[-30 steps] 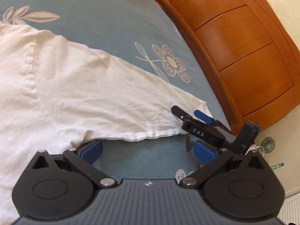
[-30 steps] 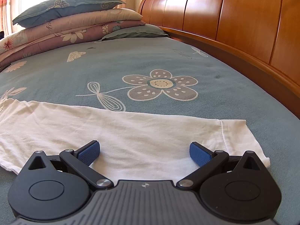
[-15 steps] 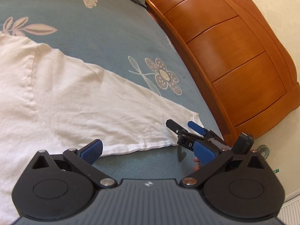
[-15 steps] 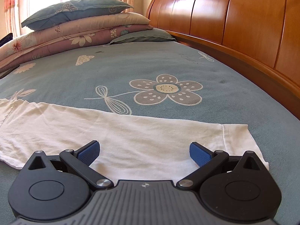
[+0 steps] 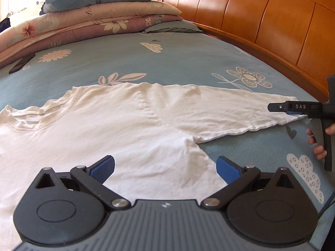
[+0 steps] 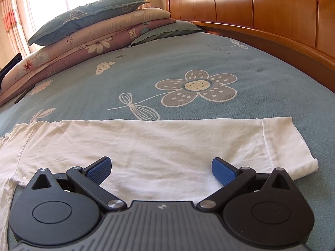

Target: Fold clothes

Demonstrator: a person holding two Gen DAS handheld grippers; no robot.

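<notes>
A white long-sleeved shirt [image 5: 117,125] lies flat on the blue floral bedsheet [image 5: 188,62], with its collar at the left. Its sleeve [image 5: 230,113] reaches right toward the headboard. My left gripper [image 5: 165,167] is open just above the shirt's armpit and side seam, holding nothing. My right gripper [image 6: 161,168] is open low over the sleeve [image 6: 146,146], the cuff [image 6: 289,146] just right of its right finger. In the left wrist view the right gripper [image 5: 278,108] sits at the cuff end, held by a hand [image 5: 318,144].
A wooden headboard [image 5: 261,21] runs along the right side of the bed. Stacked pillows and folded quilts [image 5: 94,21] fill the far end. A dark flat object [image 5: 22,63] lies on the sheet at the far left.
My left gripper has swung from looking down at the sleeve and headboard to a low, level view across the shirt body. The right gripper stays open over the sleeve's cuff end.
</notes>
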